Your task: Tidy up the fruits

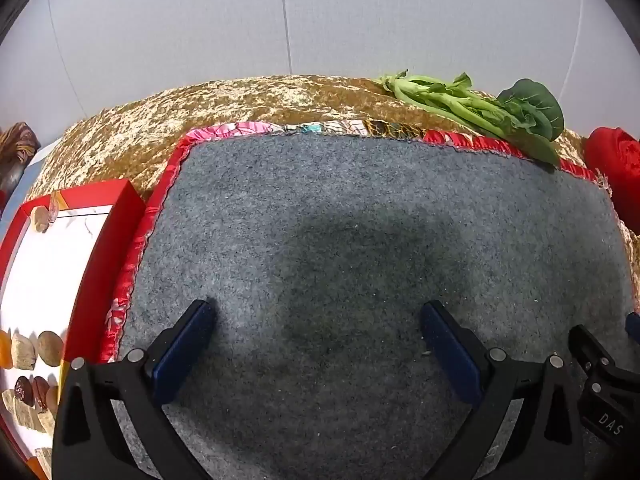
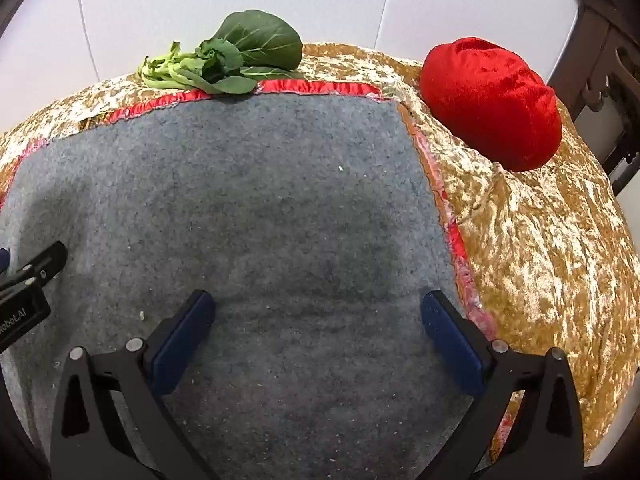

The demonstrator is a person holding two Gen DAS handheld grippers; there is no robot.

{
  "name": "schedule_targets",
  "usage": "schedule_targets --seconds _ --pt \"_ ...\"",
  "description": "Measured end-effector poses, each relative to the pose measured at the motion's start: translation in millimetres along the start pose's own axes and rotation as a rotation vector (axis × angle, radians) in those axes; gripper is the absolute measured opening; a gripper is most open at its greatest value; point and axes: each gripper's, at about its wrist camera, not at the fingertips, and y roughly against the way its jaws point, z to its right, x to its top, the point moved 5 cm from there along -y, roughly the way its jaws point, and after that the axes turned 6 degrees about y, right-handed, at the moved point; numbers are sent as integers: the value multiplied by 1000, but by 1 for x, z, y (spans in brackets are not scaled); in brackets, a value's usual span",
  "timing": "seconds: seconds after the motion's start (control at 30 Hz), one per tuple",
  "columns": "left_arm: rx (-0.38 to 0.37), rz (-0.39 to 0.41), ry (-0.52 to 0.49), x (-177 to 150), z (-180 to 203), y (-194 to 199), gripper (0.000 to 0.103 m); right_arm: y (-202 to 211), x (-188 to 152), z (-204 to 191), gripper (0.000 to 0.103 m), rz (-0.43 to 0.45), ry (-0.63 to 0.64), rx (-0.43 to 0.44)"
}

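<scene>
Nearest the lens, left gripper (image 1: 318,330) spread wide, nothing between its blue pads, poised above bare grey mat (image 1: 360,220). Same for right gripper (image 2: 318,330): wide apart, empty, over the same mat, close beside the other. Under the mat, a crinkled gold cloth (image 2: 540,240) covering the worktop. Off to the left edge, a red box (image 1: 104,232) with a white inside, printed or filled with small brown, dark-red and orange pieces; cannot tell whether real fruit or a picture. At the mat's far edge, a bunch of leafy greens (image 2: 236,58), leaves overlapping the red trim, stalks on the gold cloth. Far right, well apart from the greens, a red velvet bundle (image 2: 492,104) lying on the cloth. No loose fruit anywhere on the mat. Judged from this: either sorting not begun and fruit out of view, or pieces already in the box; nothing held, so no step visibly in hand.
</scene>
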Motion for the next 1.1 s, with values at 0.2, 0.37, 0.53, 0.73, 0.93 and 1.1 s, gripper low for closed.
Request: schedule_targets --seconds 0.2,0.37,0.53,0.73,0.93,1.1 --pt "-2 -5 2 0 -1 0 103 1 -1 -1 103 -1 1 -1" --pt "-2 0 1 1 -1 0 103 1 0 1 103 -2 0 -1" --pt "0 0 0 1 1 0 103 0 0 0 103 -2 1 -2" --pt "0 0 0 1 1 0 103 0 0 1 103 -2 1 -1" --pt "0 0 0 1 1 0 103 0 0 1 103 -2 1 -1" --pt "3 -2 -4 0 1 -1 103 0 0 1 103 -2 1 -1"
